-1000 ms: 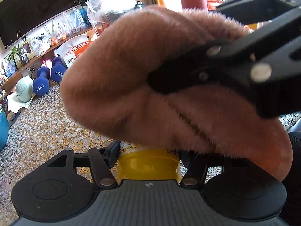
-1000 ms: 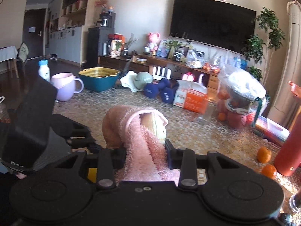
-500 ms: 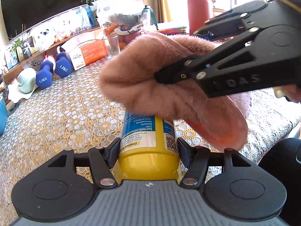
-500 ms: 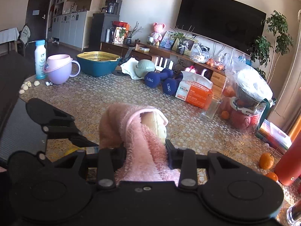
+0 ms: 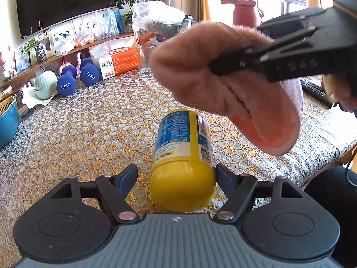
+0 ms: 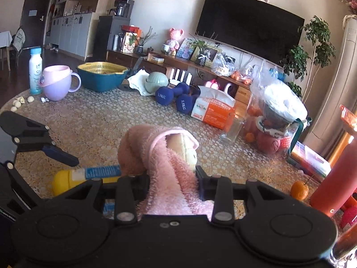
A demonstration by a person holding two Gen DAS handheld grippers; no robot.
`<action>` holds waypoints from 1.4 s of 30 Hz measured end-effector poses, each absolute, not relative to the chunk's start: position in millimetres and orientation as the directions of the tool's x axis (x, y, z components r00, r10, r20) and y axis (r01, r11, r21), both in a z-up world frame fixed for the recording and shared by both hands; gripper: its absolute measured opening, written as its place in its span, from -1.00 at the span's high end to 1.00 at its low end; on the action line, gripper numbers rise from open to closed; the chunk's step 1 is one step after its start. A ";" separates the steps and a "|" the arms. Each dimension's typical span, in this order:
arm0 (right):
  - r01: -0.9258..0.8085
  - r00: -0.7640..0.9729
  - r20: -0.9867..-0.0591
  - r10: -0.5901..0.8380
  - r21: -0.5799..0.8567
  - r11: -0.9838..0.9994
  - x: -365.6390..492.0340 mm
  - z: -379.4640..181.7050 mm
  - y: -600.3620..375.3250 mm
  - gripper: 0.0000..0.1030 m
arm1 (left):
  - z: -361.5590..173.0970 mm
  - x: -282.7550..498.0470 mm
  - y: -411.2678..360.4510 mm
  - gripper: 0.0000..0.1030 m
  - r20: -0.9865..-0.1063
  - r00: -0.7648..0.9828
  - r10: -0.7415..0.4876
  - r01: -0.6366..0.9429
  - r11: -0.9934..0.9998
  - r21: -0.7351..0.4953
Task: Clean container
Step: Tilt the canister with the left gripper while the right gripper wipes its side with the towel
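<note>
While our left gripper (image 5: 176, 176) stands apart around the yellow plastic container (image 5: 181, 156), our right gripper (image 6: 171, 178) clamps the fluffy pink cloth (image 5: 223, 84) — wiping seems finished; next, withdrawing cleanly.

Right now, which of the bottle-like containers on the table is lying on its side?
The yellow plastic bottle with the blue label, lying on the lace tablecloth between the open left gripper fingers. The white bottle with the blue cap and the red flask stand upright.

Bare tablecloth (image 5: 89, 134) lies open left of the container (image 5: 181, 156); the cloth (image 5: 223, 84) hangs just above it, dumbbells (image 5: 78, 78) well beyond.
</note>
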State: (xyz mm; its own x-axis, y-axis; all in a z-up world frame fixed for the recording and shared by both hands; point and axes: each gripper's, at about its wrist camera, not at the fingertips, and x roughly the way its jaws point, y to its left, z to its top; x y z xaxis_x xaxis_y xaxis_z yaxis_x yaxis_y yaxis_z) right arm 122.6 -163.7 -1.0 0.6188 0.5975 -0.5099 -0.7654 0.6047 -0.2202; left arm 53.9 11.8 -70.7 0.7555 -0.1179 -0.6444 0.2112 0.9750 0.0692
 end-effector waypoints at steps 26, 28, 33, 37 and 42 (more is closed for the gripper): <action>-0.718 0.668 -0.570 0.478 -0.327 0.614 133.7 -36.0 -153.4 0.29 | -76.1 50.4 18.1 -0.21 -0.669 0.729 -0.146 0.144 0.988 -0.059; -0.695 0.685 -0.564 0.460 -0.317 0.646 137.9 -34.3 -160.8 0.29 | -74.7 50.5 24.0 -0.21 -0.674 0.719 -0.167 0.132 0.986 -0.104; -0.734 0.654 -0.521 0.549 -0.259 0.628 122.1 -13.9 -174.0 0.29 | -74.7 50.6 36.4 -0.21 -0.679 0.706 -0.202 0.107 0.978 -0.179; -0.813 0.571 -0.515 0.640 -0.243 0.530 96.8 -6.6 -164.0 0.29 | -74.6 52.2 36.5 -0.21 -0.682 0.703 -0.203 0.112 0.978 -0.176; -0.848 0.527 -0.536 0.660 -0.274 0.454 82.2 -13.8 -139.1 0.29 | -73.5 51.2 33.7 -0.21 -0.685 0.703 -0.192 0.125 0.981 -0.146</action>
